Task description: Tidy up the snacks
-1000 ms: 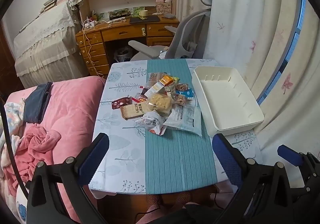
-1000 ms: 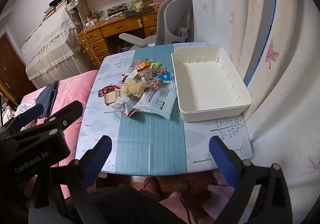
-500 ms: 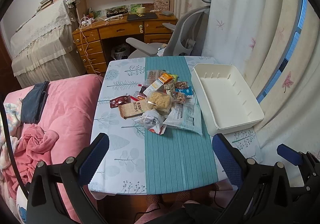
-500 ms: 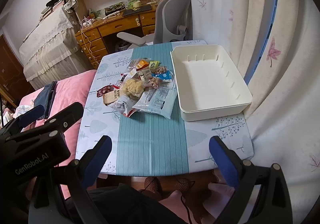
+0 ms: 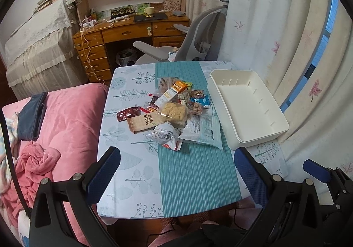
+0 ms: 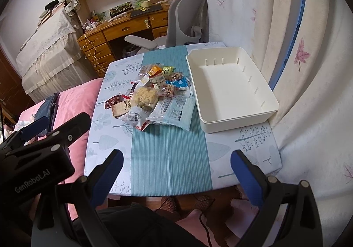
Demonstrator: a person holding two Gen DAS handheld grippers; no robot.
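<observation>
Left wrist view: left gripper hangs over the near edge of the worktop, jaws spread wide with nothing between them.
Right wrist view: right gripper is at the same near edge, jaws likewise apart and unloaded; the left tool's black body sits at the lower left of this view.
Snacks: a loose heap of packets lies mid-worktop, partly on the teal striped runner, just left of the bin.
Bin: white plastic bin stands on the right side of the worktop with nothing in it, touching or nearly touching the largest pale-blue packet.
Step in hand: by my reading, the very start; no packet has been lifted, and both tools are well short of the heap.
Next move calls for: reaching forward to an outer, top-lying packet, probably the pale-blue one or the crumpled red-and-white wrapper, and pinching an edge, since the film looks slippery and the packets overlap.
Readable writing: "GenRobot.AI" on the left tool's body; "Cott…" on a dark box on the far desk; Chinese characters on the tan biscuit pack, too small to read; an orange pack's logo is illegible.
</observation>
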